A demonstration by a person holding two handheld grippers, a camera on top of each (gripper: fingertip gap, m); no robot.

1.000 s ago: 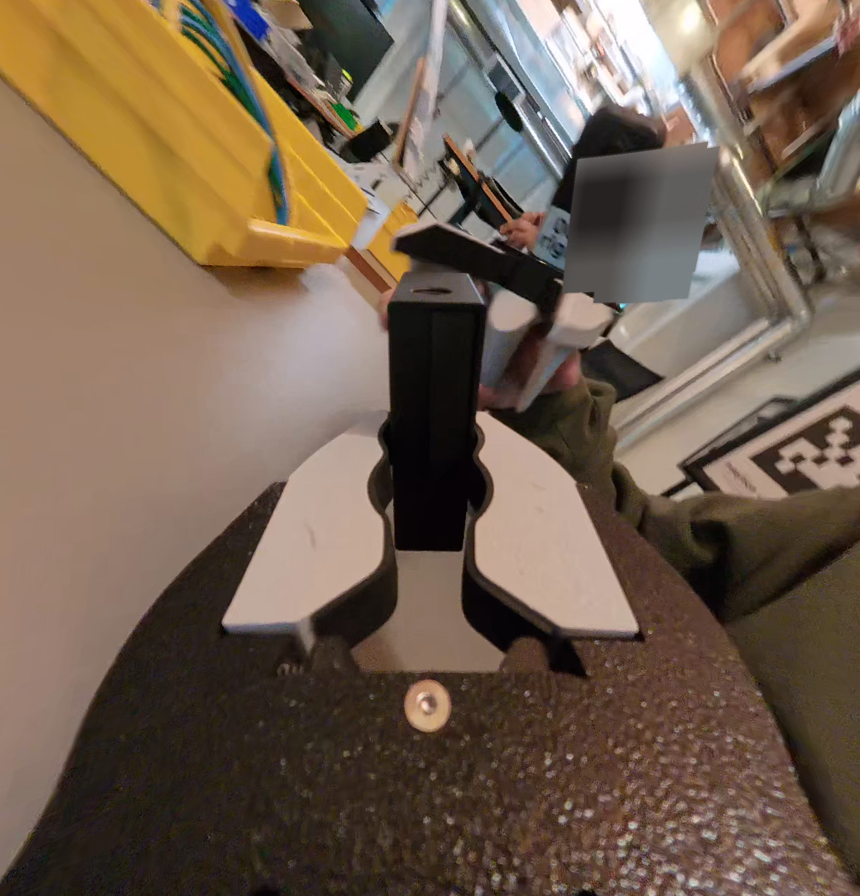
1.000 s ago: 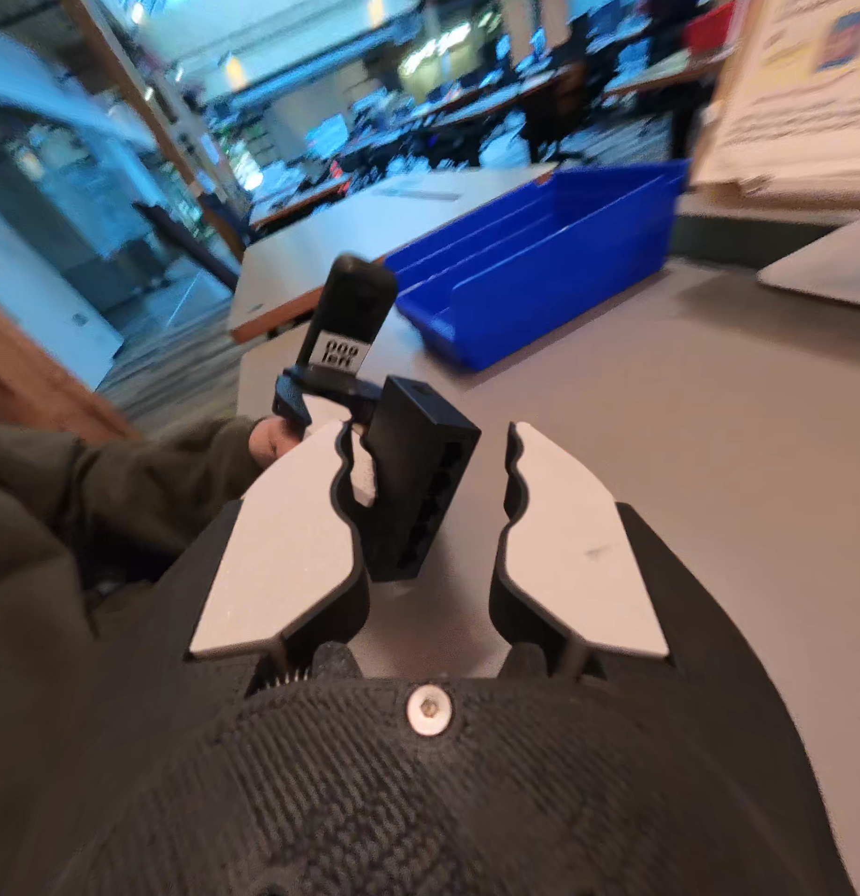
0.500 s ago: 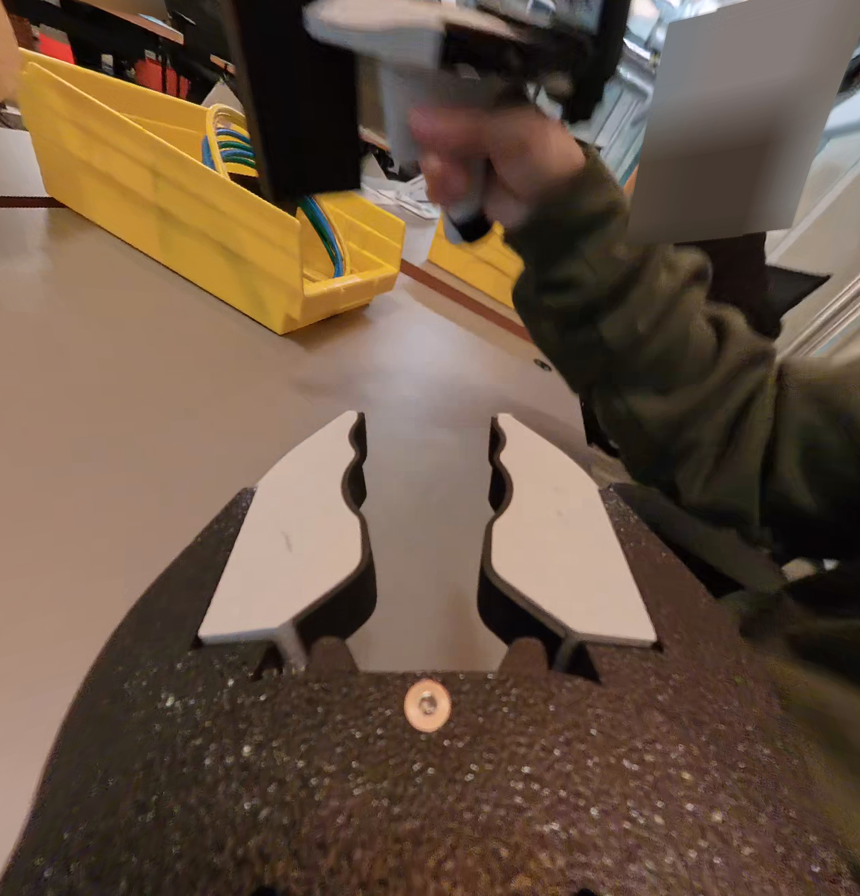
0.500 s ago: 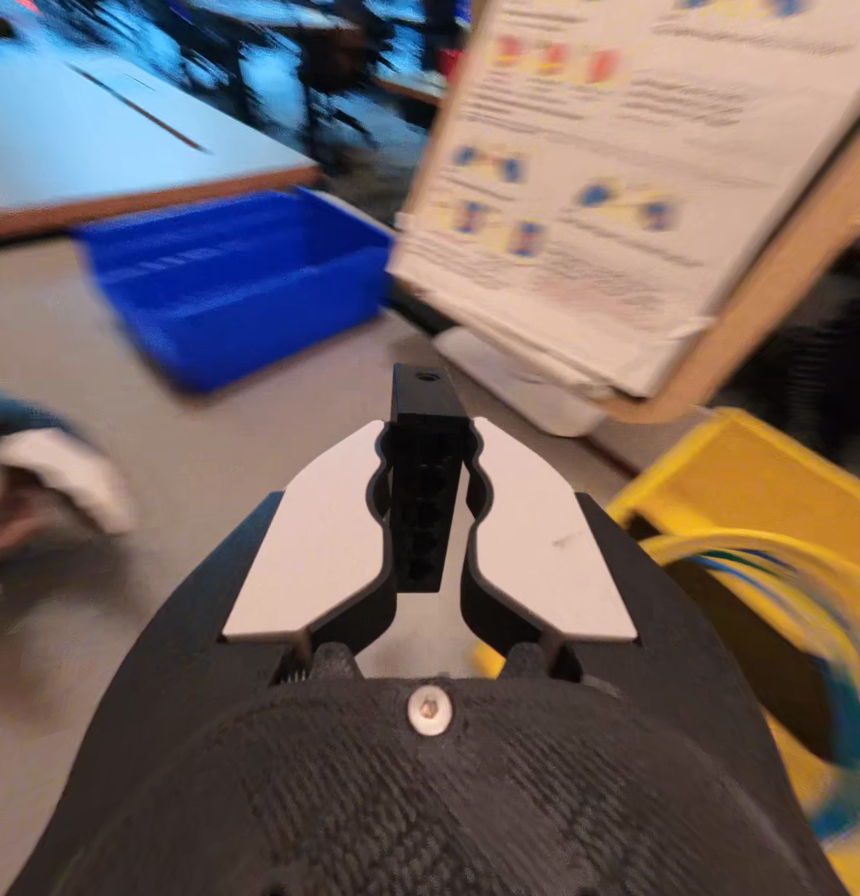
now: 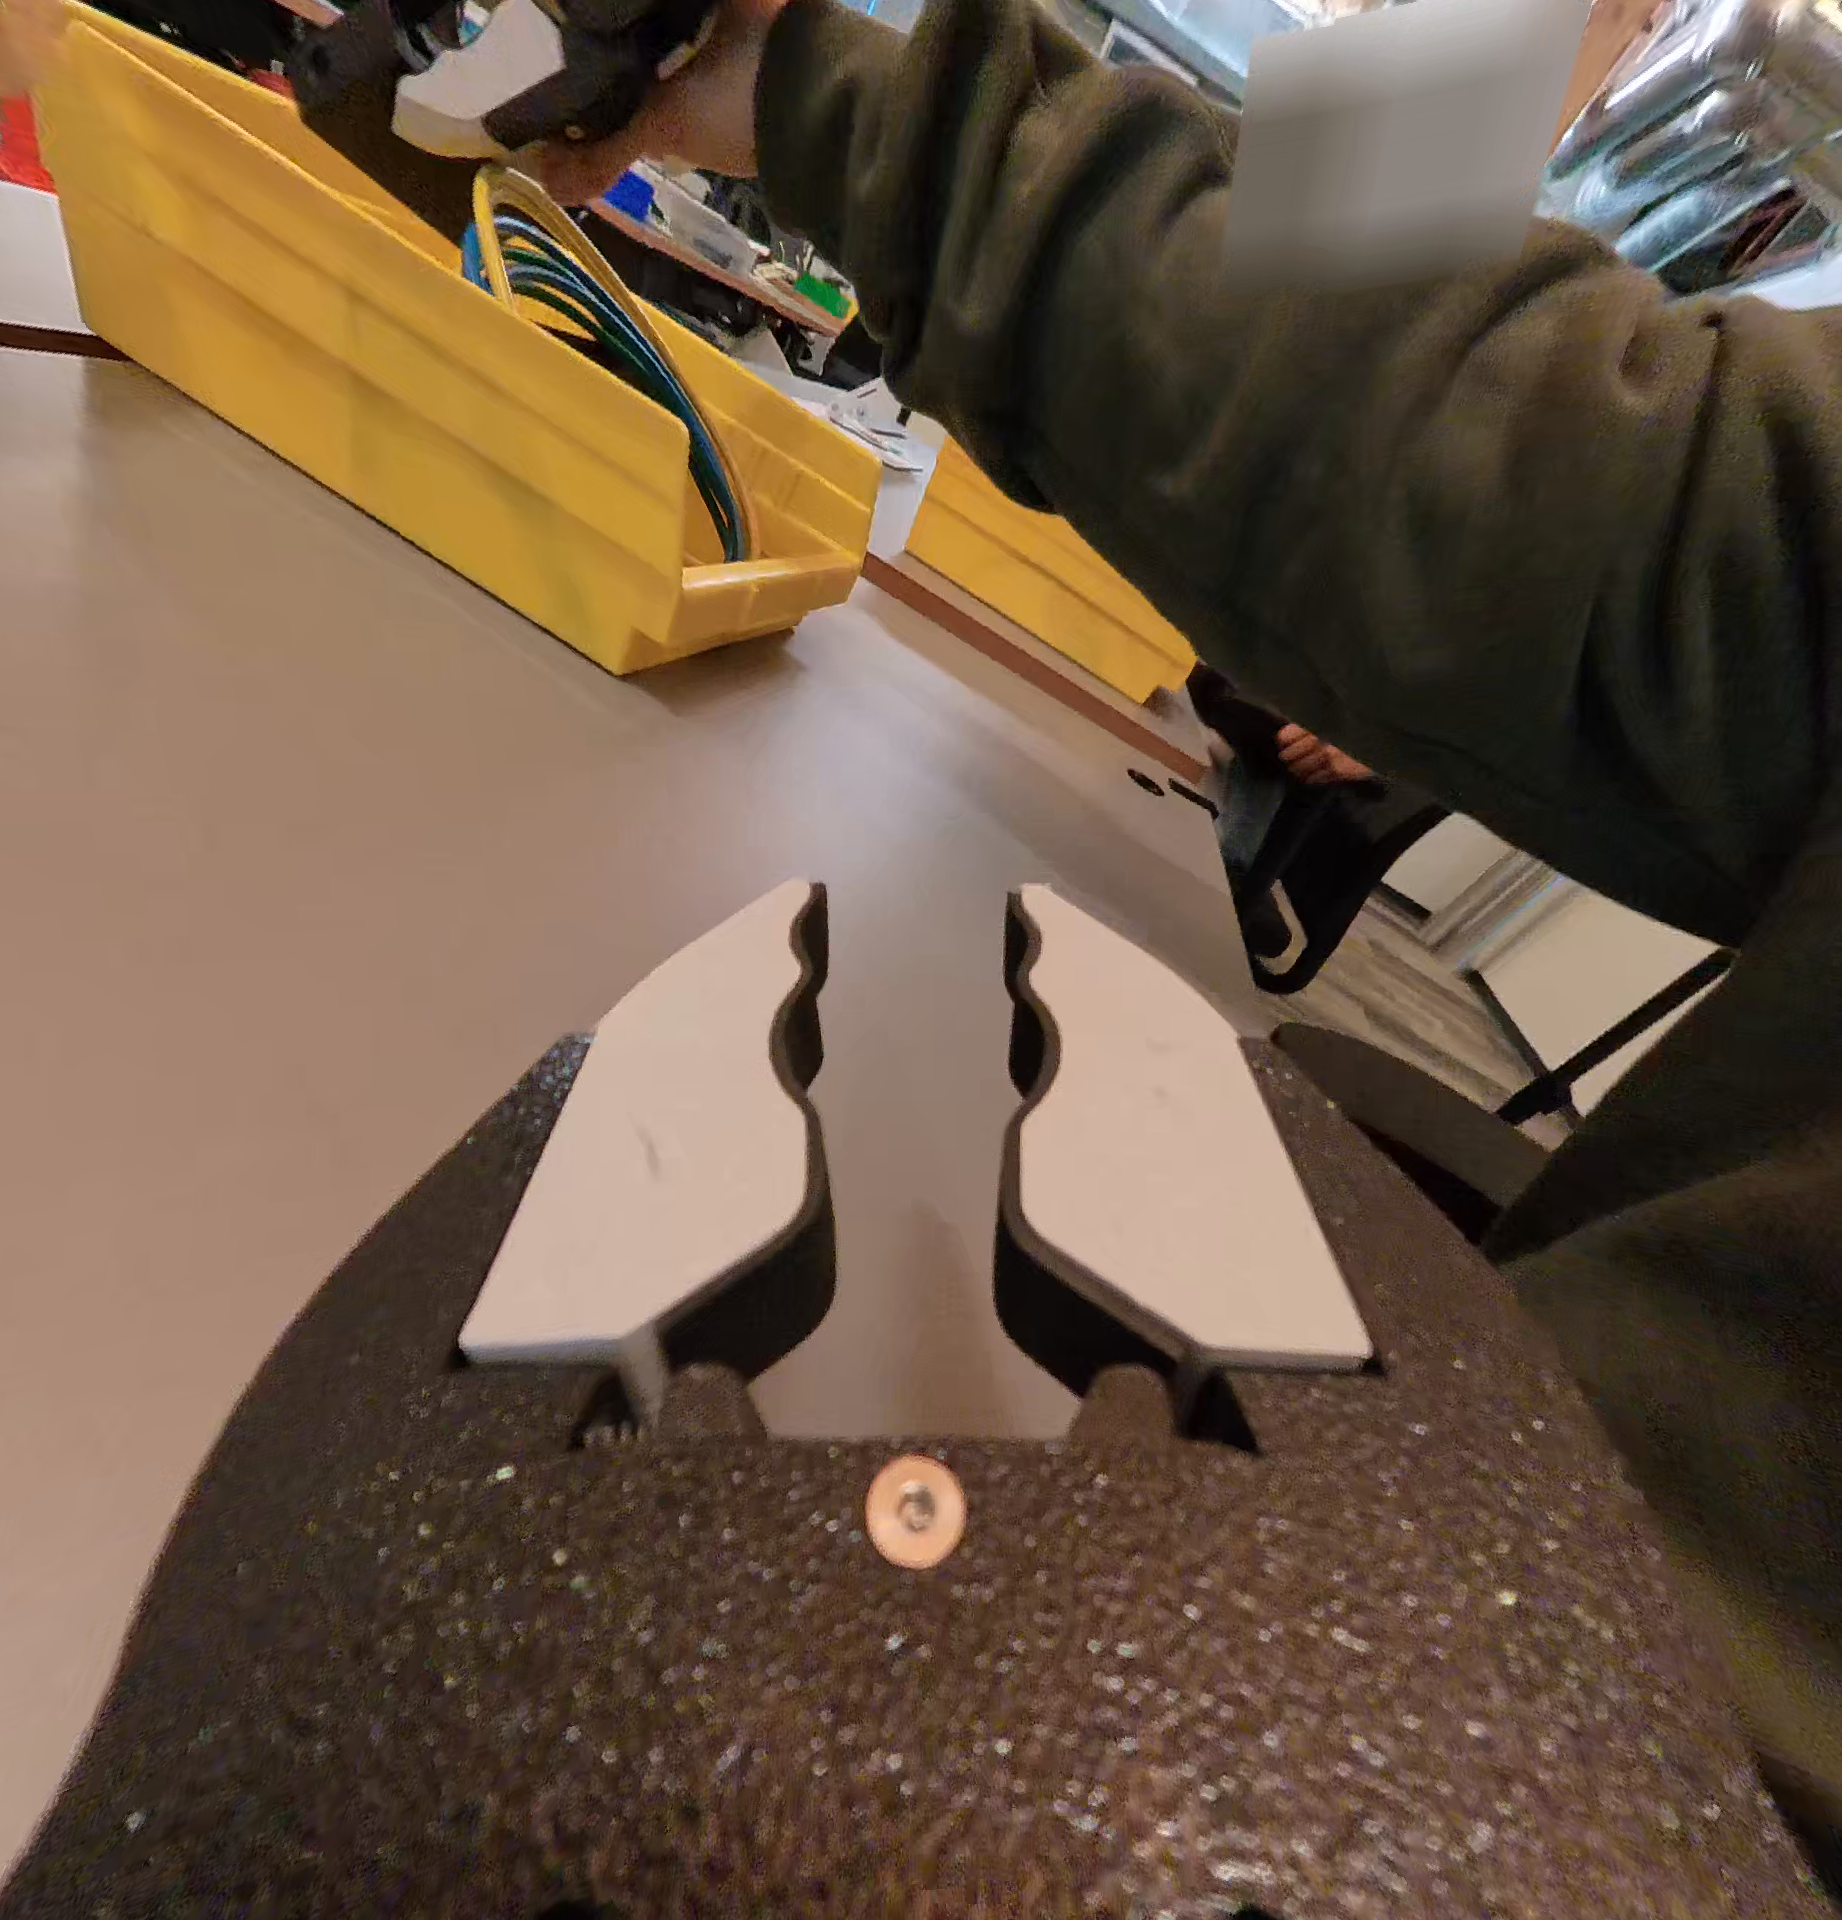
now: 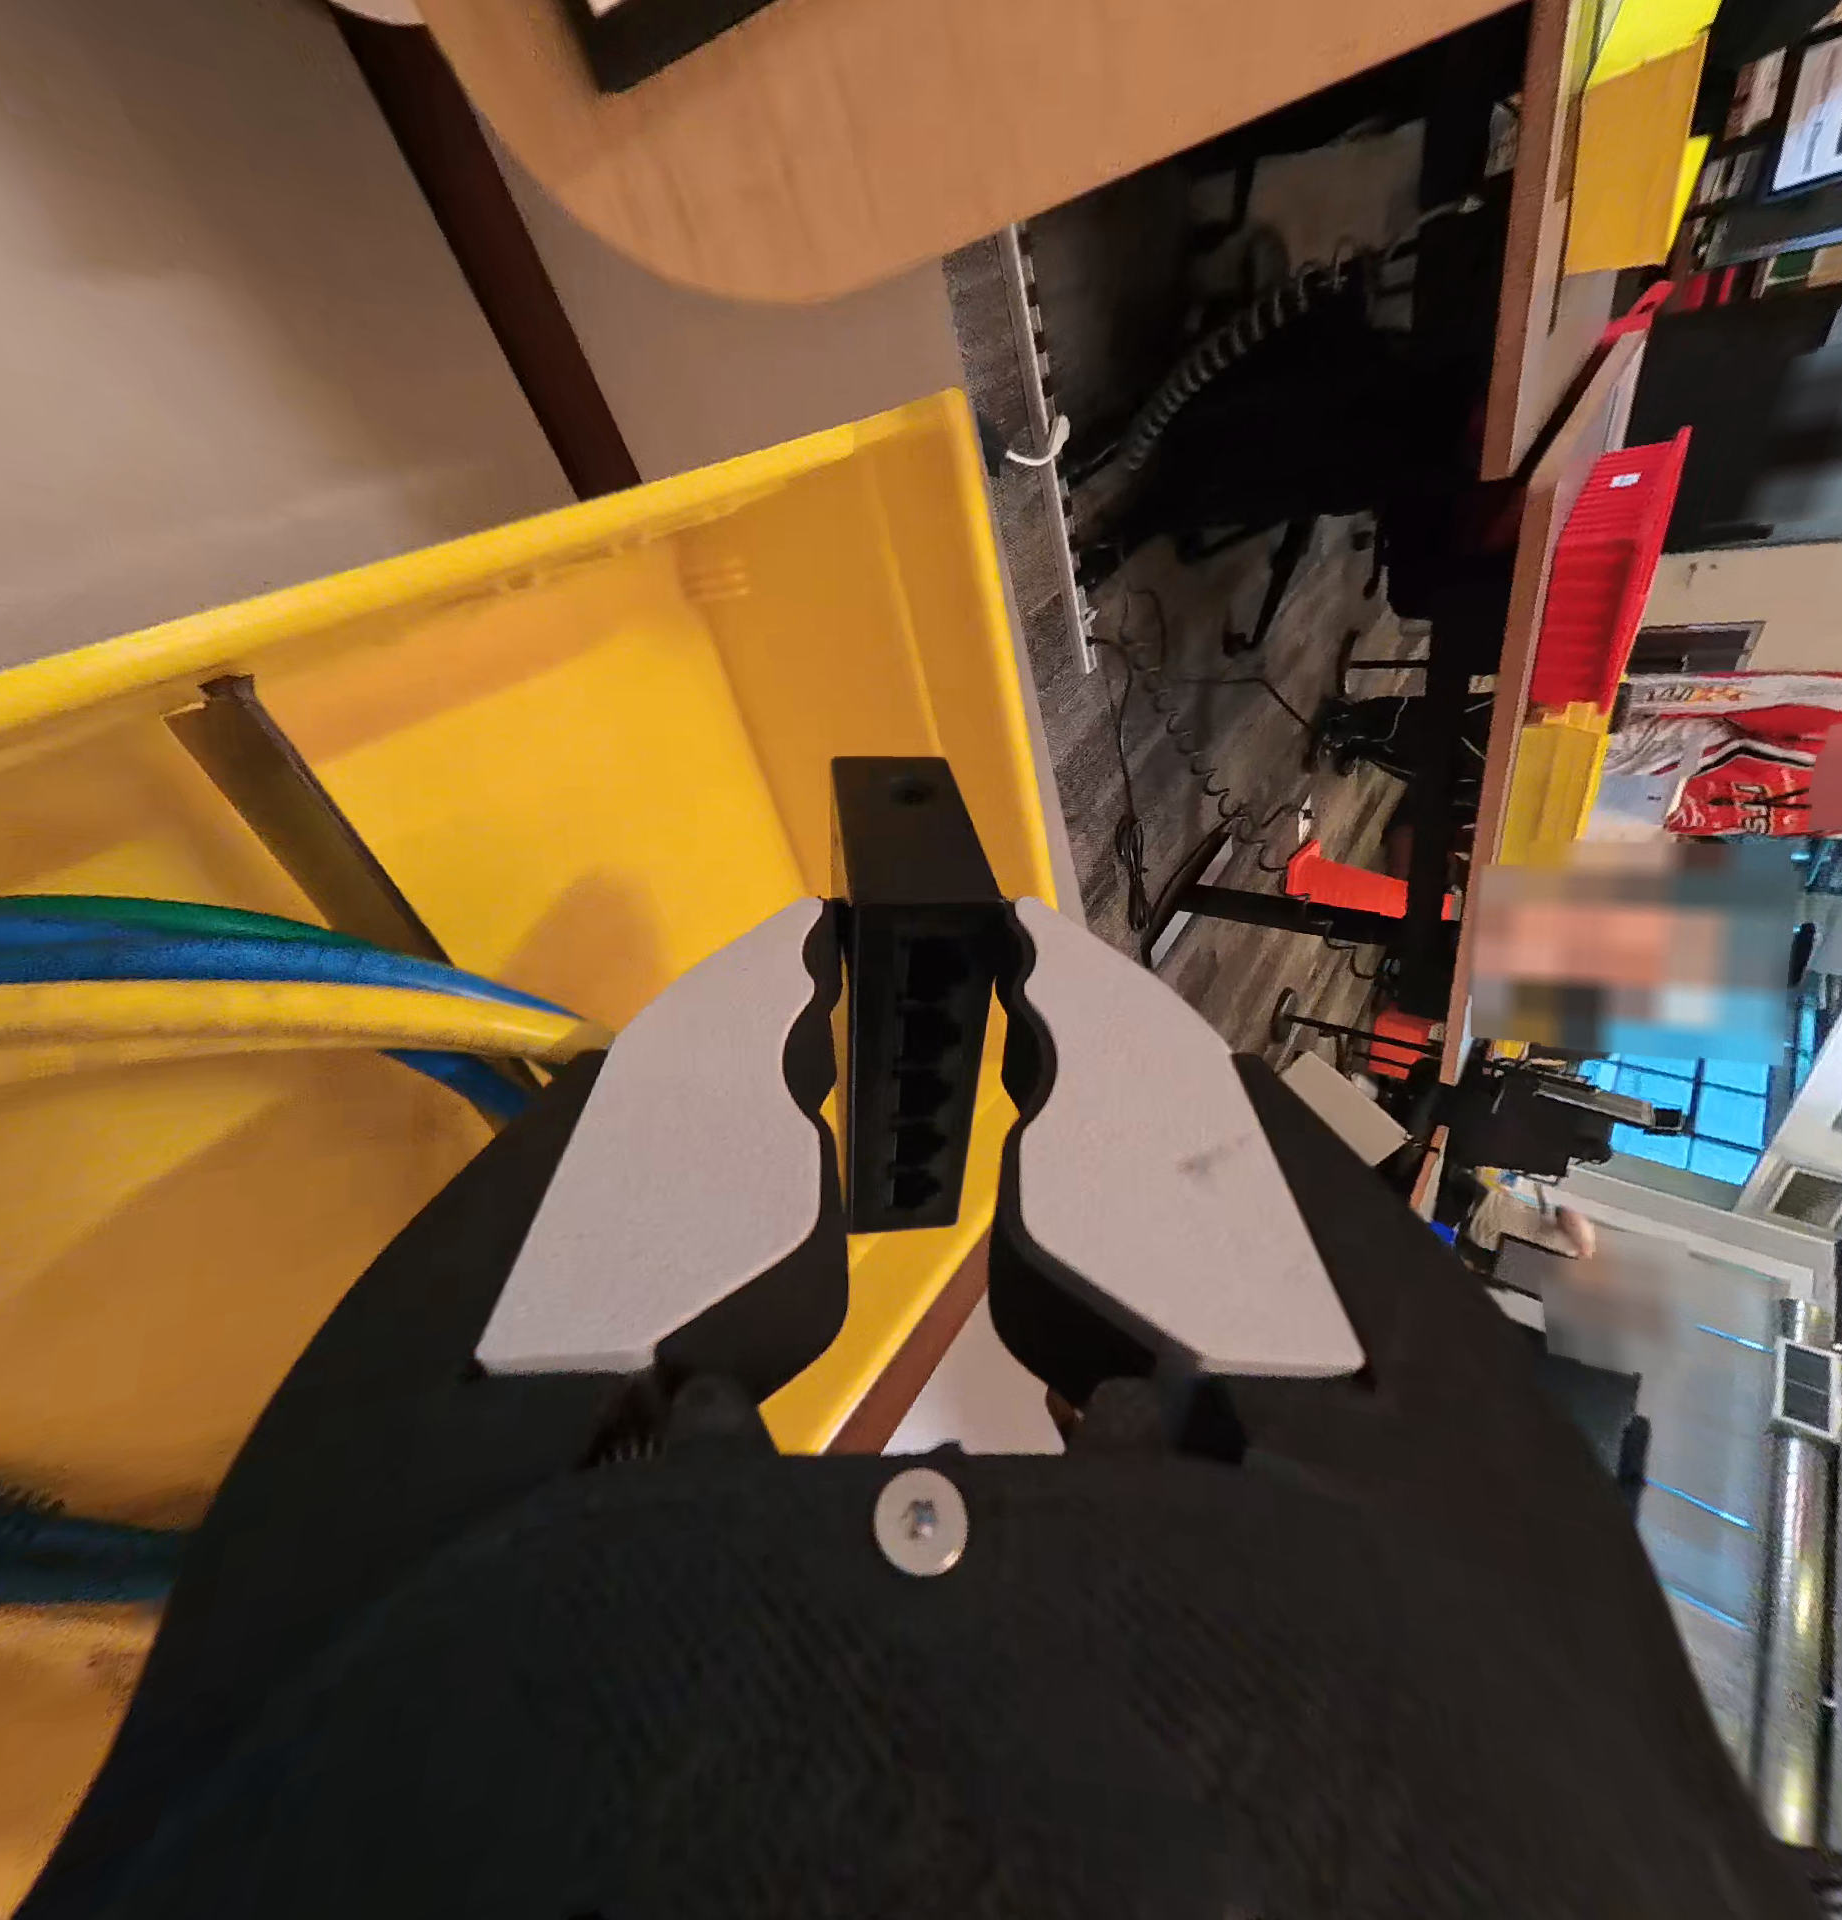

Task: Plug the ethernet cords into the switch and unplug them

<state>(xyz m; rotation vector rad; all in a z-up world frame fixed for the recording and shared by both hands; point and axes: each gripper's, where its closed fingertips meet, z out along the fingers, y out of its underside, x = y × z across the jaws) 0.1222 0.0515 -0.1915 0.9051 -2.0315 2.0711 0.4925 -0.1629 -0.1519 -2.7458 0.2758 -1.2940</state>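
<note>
1 black switch [image 6: 912, 1049] sits pinched between the 2 fingers of the right gripper [image 6: 917, 1023], held over the yellow bin [image 6: 543, 790]. 5 ports face the camera; the switch's lower end is cut off by the gripper body. The bin holds looped cords [image 6: 221, 987] in blue, green and yellow; their count and plugs are hard to make out. The left gripper [image 5: 912, 914] hovers over the table [image 5: 273, 831], fingers spread, holding nothing. 2 yellow bins show there; a sleeve [image 5: 1260, 395] hides the right gripper.
</note>
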